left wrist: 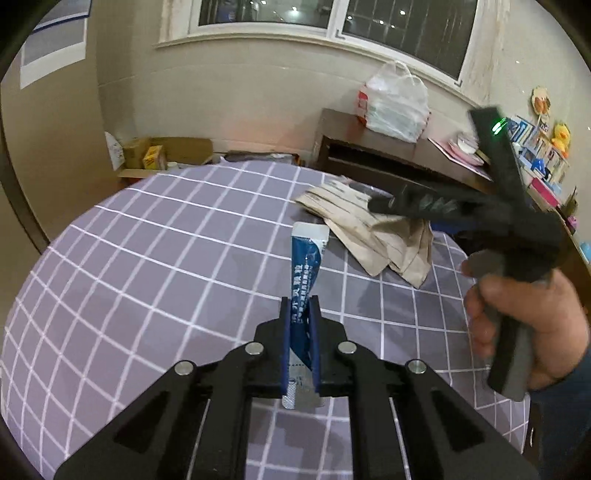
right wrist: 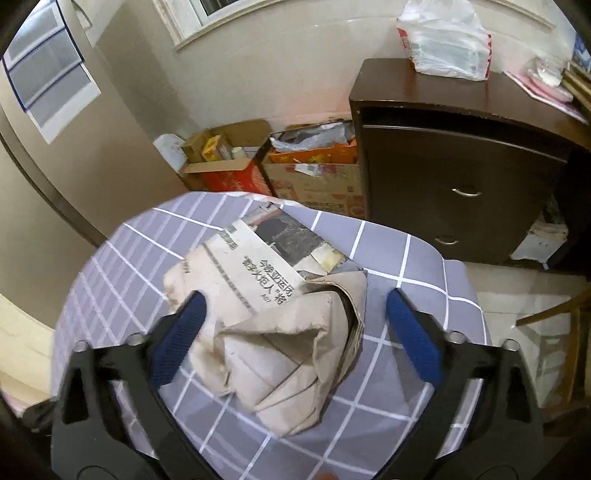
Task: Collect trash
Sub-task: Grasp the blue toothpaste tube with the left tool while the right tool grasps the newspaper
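Sachet's [left wrist: 306,266] print perhaps partly jaw-hidden

Dim indoor light, fisheye warp, motion blur

Home room, I'd say: checked cloth on tabletop [left wrist: 147,258], dark wooden cabinet [right wrist: 461,177] upper right, cardboard boxes [right wrist: 258,166] against wall, window [left wrist: 332,14] at top.

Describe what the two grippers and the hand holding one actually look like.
Both are matte black with linkage arms. The left gripper has silver pivot pins and dark blue finger pads. The right gripper has textured blue pads; a green light glows on its body. The right hand is bare, with a dark blue cuff.
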`<state>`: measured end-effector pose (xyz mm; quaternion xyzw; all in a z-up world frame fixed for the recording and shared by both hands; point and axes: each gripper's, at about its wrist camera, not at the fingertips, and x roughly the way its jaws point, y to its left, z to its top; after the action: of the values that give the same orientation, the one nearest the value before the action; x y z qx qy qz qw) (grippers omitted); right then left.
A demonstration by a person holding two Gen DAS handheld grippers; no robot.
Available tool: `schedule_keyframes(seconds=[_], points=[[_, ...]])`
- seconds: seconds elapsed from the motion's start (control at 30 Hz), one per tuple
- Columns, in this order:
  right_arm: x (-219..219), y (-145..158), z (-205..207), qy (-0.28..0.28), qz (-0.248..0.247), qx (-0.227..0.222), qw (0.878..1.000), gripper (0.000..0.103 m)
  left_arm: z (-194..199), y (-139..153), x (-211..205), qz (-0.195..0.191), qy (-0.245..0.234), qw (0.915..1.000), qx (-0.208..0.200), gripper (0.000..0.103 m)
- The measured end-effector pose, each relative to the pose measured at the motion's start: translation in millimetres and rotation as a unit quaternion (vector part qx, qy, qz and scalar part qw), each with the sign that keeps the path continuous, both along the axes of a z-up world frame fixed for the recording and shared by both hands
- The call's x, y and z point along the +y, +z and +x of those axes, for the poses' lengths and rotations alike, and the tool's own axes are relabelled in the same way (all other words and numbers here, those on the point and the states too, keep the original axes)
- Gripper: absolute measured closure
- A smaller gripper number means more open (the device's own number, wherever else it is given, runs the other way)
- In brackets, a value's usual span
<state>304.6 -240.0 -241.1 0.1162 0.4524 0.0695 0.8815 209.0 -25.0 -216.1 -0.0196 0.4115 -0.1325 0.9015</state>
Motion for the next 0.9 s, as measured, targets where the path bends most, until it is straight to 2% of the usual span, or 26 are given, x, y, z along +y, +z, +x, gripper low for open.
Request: schedule_keyframes(seconds=[0.03, 0.07, 0.13, 0.2, 0.23, 0.6, 0.9], points=[[1, 0, -2, -0.008, -0.018, -0.004, 1.000, 0.053, -2, 3, 3, 0.000, 0.003, 1.0000, -0.003, 0.095], [1, -1, -5, -0.009, -0.016, -0.005, 1.000, 0.061, -4, 5, 5, -0.002, 0.005, 1.0000, -0.005, 0.095], [-3, -2, -10, -0.001, 0.012, -0.001, 1.000, 0.065, -7, 8, 10, -0.005, 0.011, 0.9999, -0.006, 0.095], [-6, 2, -22, 0.003, 0.009, -0.008, 1.000, 0.067, -10, 10, 12, -0.006, 0.014, 0.9998, -0.008, 0.095], [-7, 5, -26, 0.003, 0.012, -0.011, 1.000, 0.071, -12, 11, 12, -0.006, 0.015, 0.9998, -0.009, 0.095], [-34, 52, -99, 0.017, 0.027, -0.063, 0.998, 0.072, -45, 33, -3, -0.024, 0.015, 0.9991, -0.031, 0.095], [-64, 86, -138, -0.002, 0.036, -0.106, 0.994, 0.072, -66, 59, -32, -0.025, -0.005, 0.9981, -0.056, 0.095]])
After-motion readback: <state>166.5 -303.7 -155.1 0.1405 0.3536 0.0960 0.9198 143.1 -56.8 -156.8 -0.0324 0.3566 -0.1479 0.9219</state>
